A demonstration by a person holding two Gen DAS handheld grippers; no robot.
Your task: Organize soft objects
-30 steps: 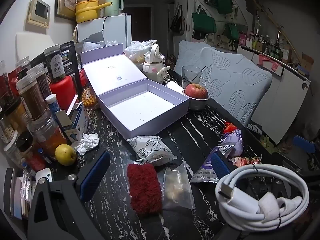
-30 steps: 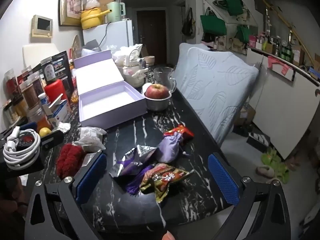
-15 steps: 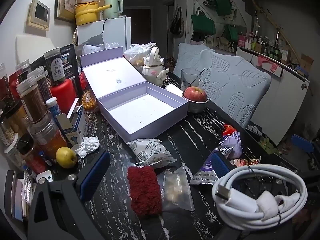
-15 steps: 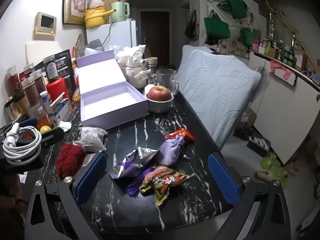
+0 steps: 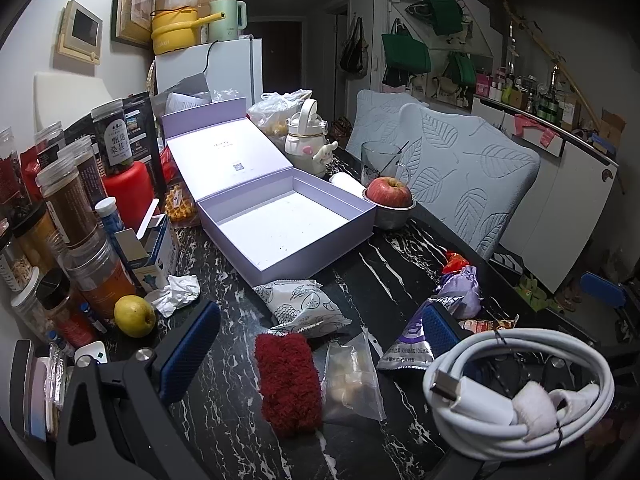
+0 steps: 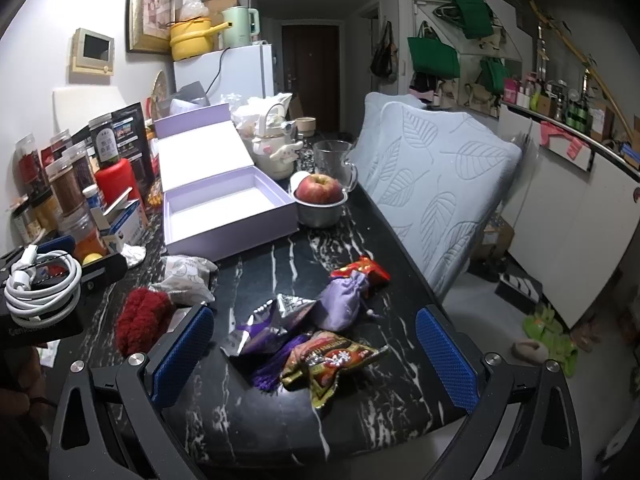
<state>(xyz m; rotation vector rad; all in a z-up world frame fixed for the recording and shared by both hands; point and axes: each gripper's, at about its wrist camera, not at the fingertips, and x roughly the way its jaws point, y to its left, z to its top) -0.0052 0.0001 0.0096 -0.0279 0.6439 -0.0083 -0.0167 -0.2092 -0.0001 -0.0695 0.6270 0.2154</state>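
Wall: white, a framed picture (image 6: 150, 8) hangs there.
Fridge (image 6: 236, 76): white, back by a dark door (image 6: 310, 76).
Chairs (image 6: 436, 168): pale leaf-quilted covers, tucked against the black marble table (image 6: 360, 408).
Light: dim.

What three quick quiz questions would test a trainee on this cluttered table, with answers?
1. True or false: the purple box already holds something.
2. Which fruit sits in the metal bowl? A lemon, B apple, C pear.
3. Fill in: the red fuzzy pad lies between the fingers of the ___ claw.

Key:
1. False, its inside is bare.
2. B, the apple.
3. Left. Both it and the right claw are open, holding nothing.
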